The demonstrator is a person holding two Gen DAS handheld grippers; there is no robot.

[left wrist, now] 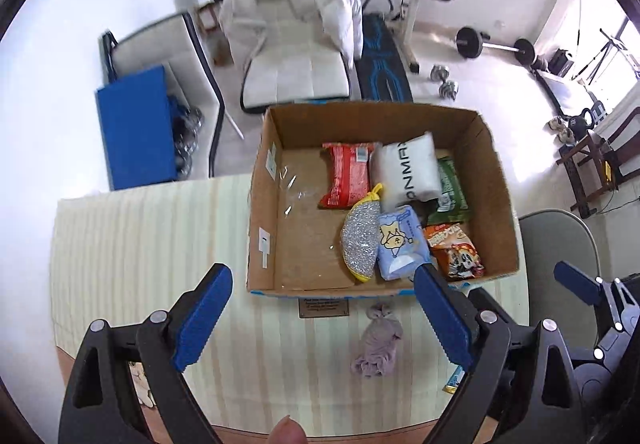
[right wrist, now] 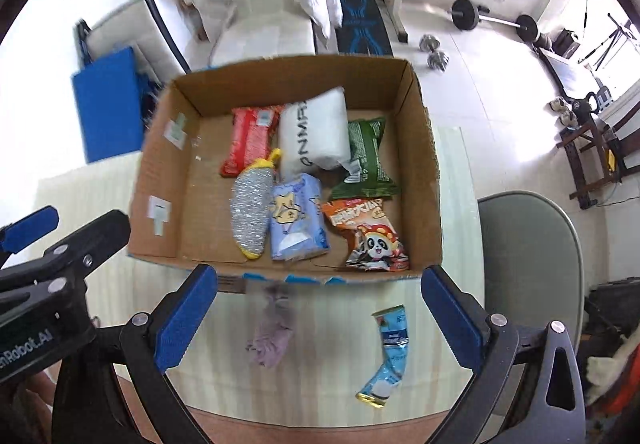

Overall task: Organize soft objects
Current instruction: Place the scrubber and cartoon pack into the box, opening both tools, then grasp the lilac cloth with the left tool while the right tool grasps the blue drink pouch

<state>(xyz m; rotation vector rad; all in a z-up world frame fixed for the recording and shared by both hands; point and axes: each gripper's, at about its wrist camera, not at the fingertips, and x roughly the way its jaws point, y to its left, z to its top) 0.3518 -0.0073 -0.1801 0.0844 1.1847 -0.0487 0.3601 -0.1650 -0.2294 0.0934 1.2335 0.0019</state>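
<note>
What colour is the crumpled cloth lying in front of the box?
Pale lilac cloth; clearest in the left wrist view.

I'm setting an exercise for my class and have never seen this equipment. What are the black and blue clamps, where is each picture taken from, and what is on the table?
A person holds a two-finger gripper in each hand, with a camera on each looking along its fingers. The left gripper and right gripper are both open and hold nothing. On the striped table stands a cardboard box of soft packets and a silver scrubber. Outside it lie a lilac cloth and a blue packet.
</note>
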